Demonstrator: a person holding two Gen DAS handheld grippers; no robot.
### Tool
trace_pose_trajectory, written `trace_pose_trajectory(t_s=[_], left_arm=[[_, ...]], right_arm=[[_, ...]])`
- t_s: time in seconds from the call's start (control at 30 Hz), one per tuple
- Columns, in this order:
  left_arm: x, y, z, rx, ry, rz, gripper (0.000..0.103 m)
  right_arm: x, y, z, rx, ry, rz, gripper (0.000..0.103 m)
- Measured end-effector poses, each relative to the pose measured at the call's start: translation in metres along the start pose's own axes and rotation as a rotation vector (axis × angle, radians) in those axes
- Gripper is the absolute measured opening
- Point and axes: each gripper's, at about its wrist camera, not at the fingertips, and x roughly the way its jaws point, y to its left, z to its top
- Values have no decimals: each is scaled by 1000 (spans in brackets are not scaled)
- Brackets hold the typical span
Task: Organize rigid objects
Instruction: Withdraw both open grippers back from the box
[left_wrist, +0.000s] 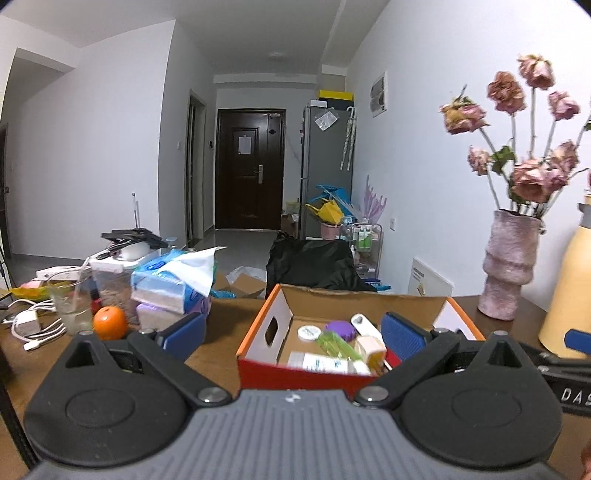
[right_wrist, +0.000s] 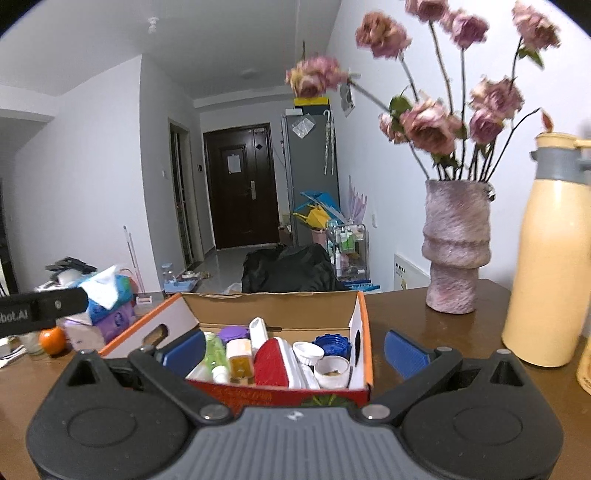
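Both grippers, left gripper and right gripper, jaws spread wide, holding nothing. Cardboard box on desk, packed with small containers, partly hidden behind jaws. Box-front print unreadable. Left gripper side lettering cut off: "bot.AI".

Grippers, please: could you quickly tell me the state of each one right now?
Left gripper: open, jaws wide apart, holding nothing.
Right gripper: open, jaws wide apart, holding nothing.

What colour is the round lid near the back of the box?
Purple. The lid shows best in the left wrist view, lying inside the box.
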Motion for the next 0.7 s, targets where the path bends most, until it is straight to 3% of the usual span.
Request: trace_pose_trajectory(t_s=[0.47, 0.7], left_arm=[[-155, 0, -40, 24, -4, -27, 103], [-206, 1, -57, 20, -9, -29, 103]], right_arm=[[-161, -1, -35, -24, -10, 29, 103], [-215, 6, -55, -61, -8, 37, 103]])
